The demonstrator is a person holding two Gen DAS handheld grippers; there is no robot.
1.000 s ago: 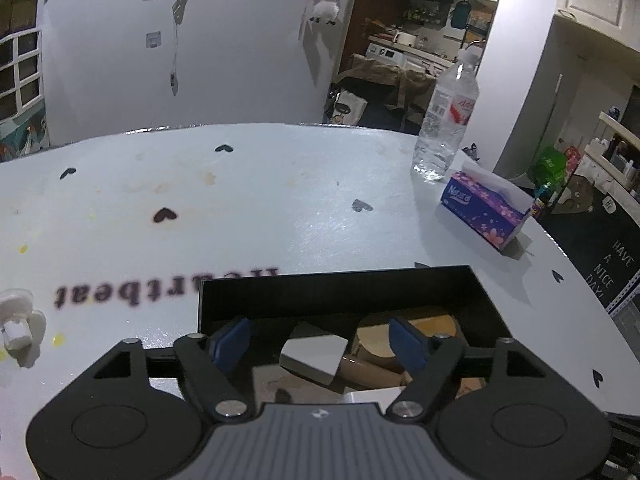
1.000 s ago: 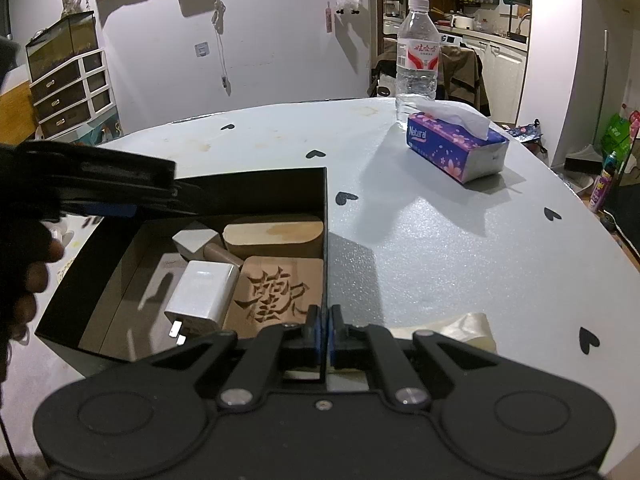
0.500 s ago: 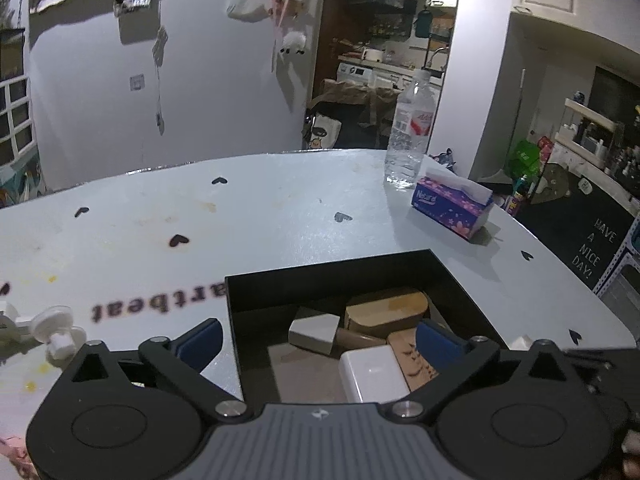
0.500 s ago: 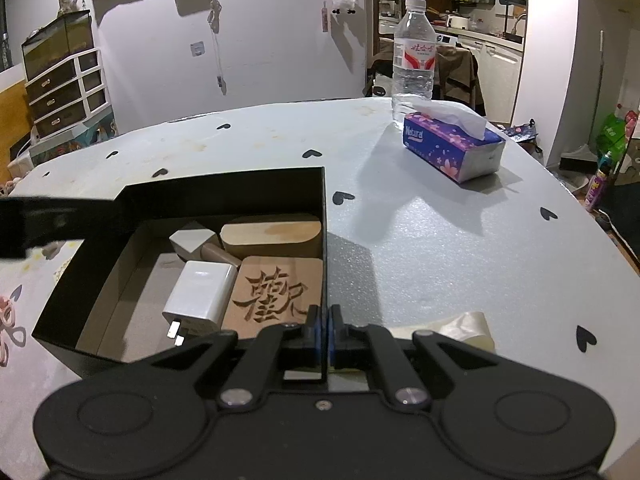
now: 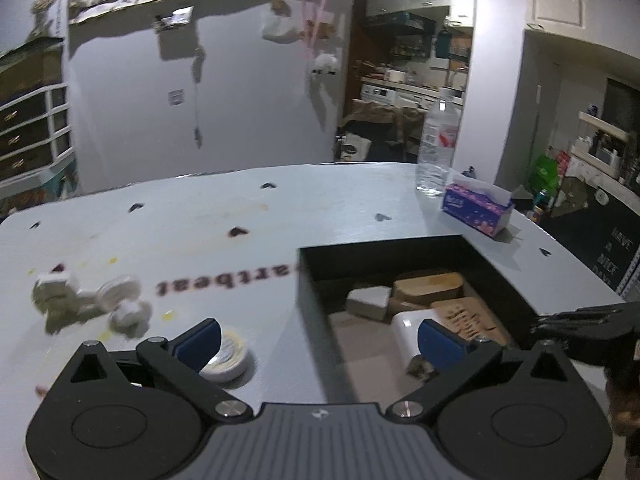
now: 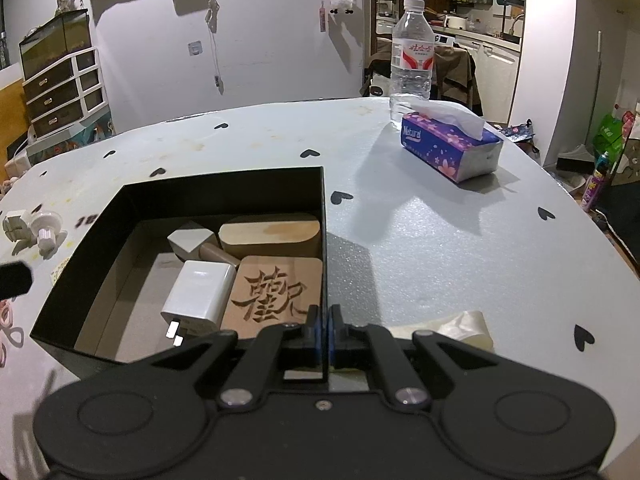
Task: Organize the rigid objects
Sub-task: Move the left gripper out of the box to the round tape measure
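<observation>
A black open box (image 6: 224,184) sits on the white table; it also shows in the left wrist view (image 5: 380,246). Inside lie a white charger (image 6: 200,292), a carved wooden block (image 6: 276,290), a rounded wooden block (image 6: 270,232) and a small grey-white block (image 6: 190,238). My right gripper (image 6: 323,320) is shut on the box's near right wall. My left gripper (image 5: 318,338) is open and empty, above the box's left wall. A white tape roll (image 5: 228,354) lies by its left finger. Small white plastic parts (image 5: 92,294) lie further left.
A purple tissue box (image 6: 450,146) and a water bottle (image 6: 412,54) stand at the far right of the table. A cream tape roll (image 6: 460,328) lies right of my right gripper. The table edge curves close on the right.
My left gripper has drawn back and to the left, out of the box, and opened wider. The tape roll and white parts have come into view. The right gripper has not moved.
</observation>
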